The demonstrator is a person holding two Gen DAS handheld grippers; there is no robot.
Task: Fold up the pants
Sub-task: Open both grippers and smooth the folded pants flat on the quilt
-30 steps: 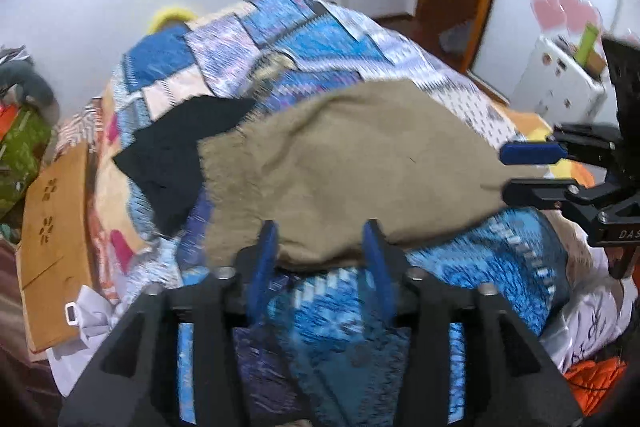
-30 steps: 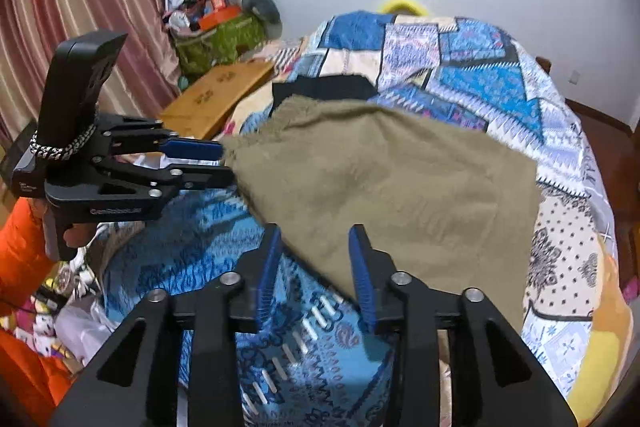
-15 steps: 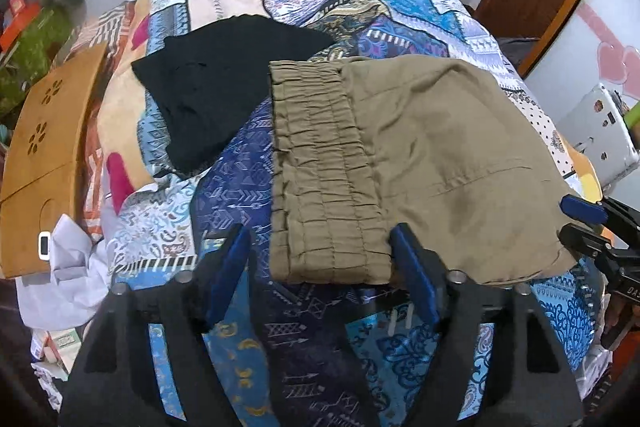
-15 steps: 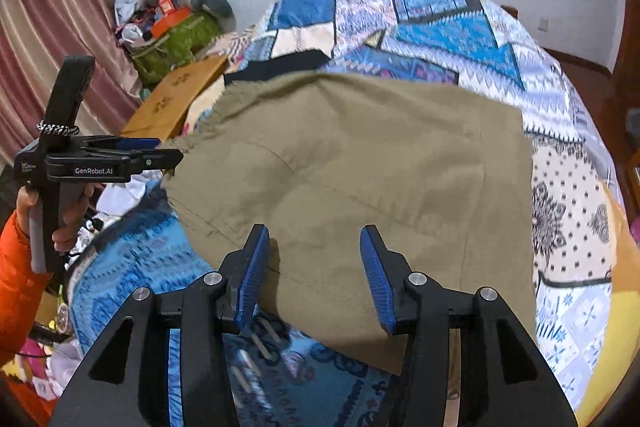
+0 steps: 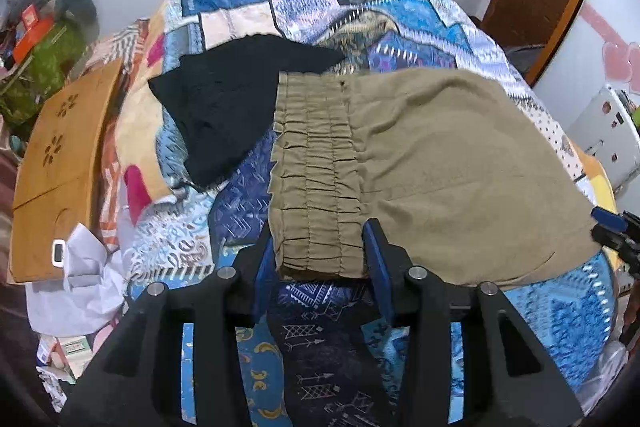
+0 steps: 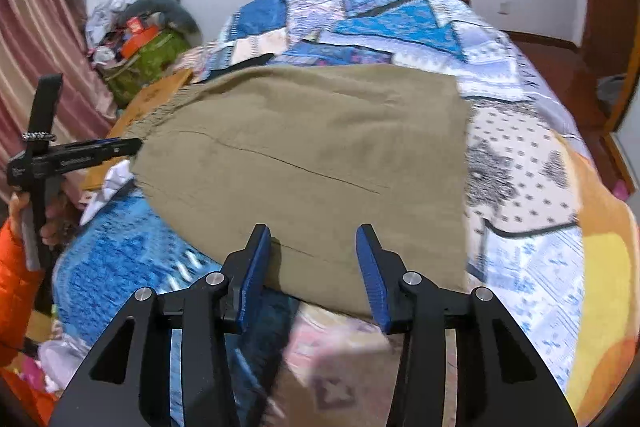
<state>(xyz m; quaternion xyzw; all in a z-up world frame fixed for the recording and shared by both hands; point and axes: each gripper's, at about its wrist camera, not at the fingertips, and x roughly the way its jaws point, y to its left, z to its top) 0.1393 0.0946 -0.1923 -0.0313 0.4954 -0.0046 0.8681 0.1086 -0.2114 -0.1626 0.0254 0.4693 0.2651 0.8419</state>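
Olive-khaki pants (image 5: 440, 163) lie flat on the patchwork bedspread (image 5: 312, 3), gathered elastic waistband (image 5: 316, 179) toward the left. My left gripper (image 5: 320, 247) is open, its blue pads on either side of the waistband's near corner. In the right wrist view the pants (image 6: 312, 155) spread across the bed and my right gripper (image 6: 314, 259) is open, its pads straddling the near hem edge. The left gripper also shows in the right wrist view (image 6: 132, 145), at the waistband end. The right gripper's tip shows in the left wrist view (image 5: 608, 223).
A black garment (image 5: 232, 107) lies on the bed beside the waistband. A wooden lap table (image 5: 56, 163) leans at the bed's left side, with white cloth (image 5: 84, 291) below it. Cluttered bags (image 6: 144, 43) stand by the curtain. A white appliance (image 5: 604, 135) stands at right.
The pants have gone from held up and draped to lying flat on the bed. Both grippers have lowered to the near edge, the left at the waistband corner, the right at the hem.
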